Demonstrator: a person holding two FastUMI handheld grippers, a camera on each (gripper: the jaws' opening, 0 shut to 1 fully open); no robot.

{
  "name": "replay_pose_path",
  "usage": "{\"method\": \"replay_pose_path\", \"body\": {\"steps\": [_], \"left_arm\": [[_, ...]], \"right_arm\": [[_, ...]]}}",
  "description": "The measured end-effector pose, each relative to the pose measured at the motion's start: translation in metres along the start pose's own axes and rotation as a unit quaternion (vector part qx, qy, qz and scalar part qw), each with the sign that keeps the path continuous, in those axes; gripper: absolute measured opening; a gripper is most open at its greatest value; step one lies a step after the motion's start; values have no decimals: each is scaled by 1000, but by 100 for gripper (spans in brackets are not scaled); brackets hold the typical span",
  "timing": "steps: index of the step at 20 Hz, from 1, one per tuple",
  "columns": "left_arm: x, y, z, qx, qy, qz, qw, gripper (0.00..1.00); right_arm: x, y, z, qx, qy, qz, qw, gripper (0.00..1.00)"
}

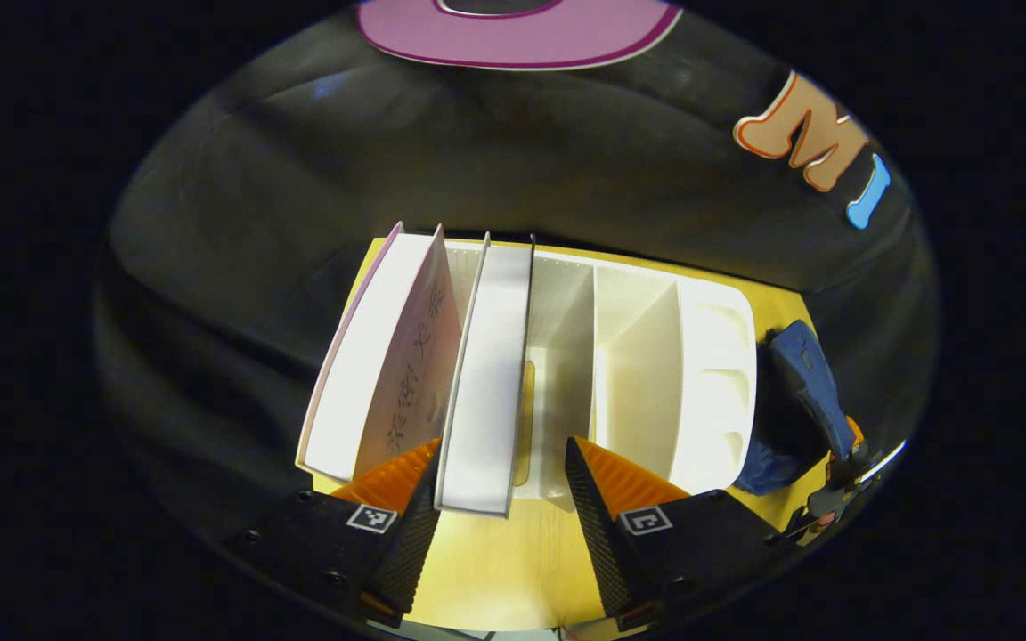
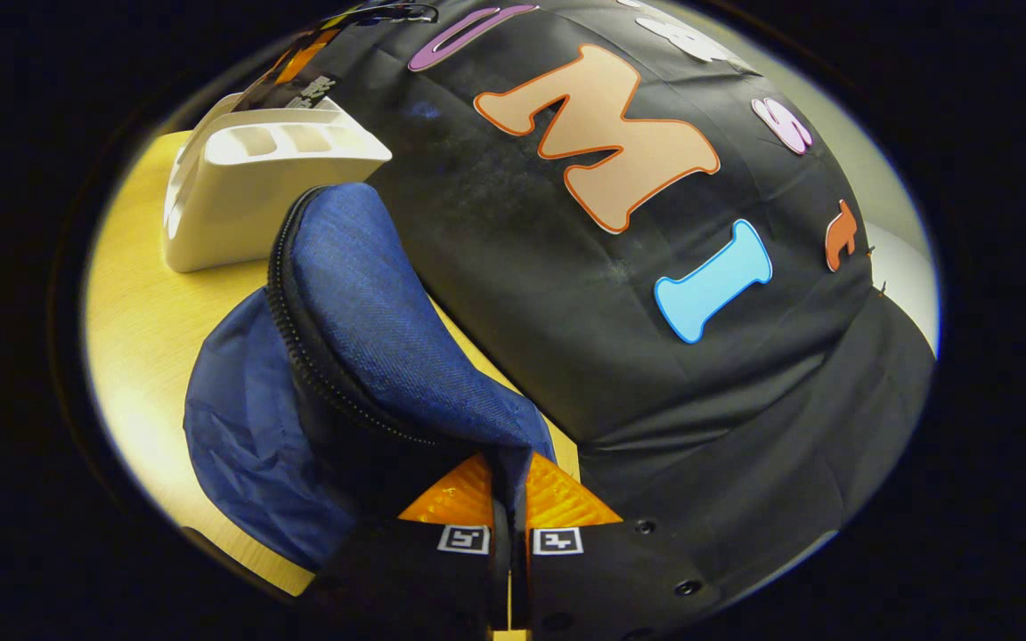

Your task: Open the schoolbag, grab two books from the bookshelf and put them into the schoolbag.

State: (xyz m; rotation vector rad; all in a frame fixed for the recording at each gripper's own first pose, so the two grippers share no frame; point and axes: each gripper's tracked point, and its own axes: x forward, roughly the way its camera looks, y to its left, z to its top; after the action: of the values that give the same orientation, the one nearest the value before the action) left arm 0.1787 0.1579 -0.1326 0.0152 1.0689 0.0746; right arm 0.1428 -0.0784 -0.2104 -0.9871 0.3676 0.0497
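In the left gripper view a white bookshelf with upright dividers stands on the yellow table. A pink-edged book leans in its left slot, and a thicker book stands beside it. My left gripper is open and straddles the thicker book's near edge; the left finger is close against it, the right finger stands apart. The blue schoolbag lies to the right of the shelf. In the right gripper view my right gripper is shut on the raised edge of the schoolbag, holding its zipped mouth open.
The yellow wooden table carries the bookshelf just behind the bag. The black cloth wall hangs close behind both. The shelf's right slots hold no books. The other gripper shows at the bag's edge.
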Motion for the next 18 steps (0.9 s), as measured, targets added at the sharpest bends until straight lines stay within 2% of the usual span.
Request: {"method": "replay_pose_path", "body": {"steps": [1,4,6,7,8,9,11,12,13,14,15,18], "left_arm": [[1,-1,2,13,12,2,1000,77],[12,-3,7,43,49,9,998,75],[23,7,9,58,72,30,995,67],[27,9,11,63,77,33,994,58],[31,9,14,64,83,34,994,54],[36,10,13,68,93,44,992,45],[36,10,20,85,97,51,990,55],[37,7,21,86,106,46,990,49],[39,0,18,81,114,30,990,51],[40,-10,16,69,123,16,990,48],[41,-16,14,66,131,15,989,39],[42,-16,14,70,140,22,987,37]], "right_arm": [[0,0,0,2,0,0,1000,2],[0,-2,-1,9,2,-1,1000,2],[-2,-3,-1,10,3,0,1000,2],[-3,-3,-1,9,3,1,1000,2],[-5,-3,-1,7,3,1,1000,5],[-6,-2,-2,6,4,1,1000,2],[-7,-2,-4,5,6,3,1000,4],[-8,-1,-4,4,6,3,1000,2],[-8,-1,-4,2,6,3,1000,2],[-8,-1,-4,1,7,4,1000,2],[-7,0,-4,1,7,4,1000,2],[-7,0,-4,-1,7,3,1000,2]]}}
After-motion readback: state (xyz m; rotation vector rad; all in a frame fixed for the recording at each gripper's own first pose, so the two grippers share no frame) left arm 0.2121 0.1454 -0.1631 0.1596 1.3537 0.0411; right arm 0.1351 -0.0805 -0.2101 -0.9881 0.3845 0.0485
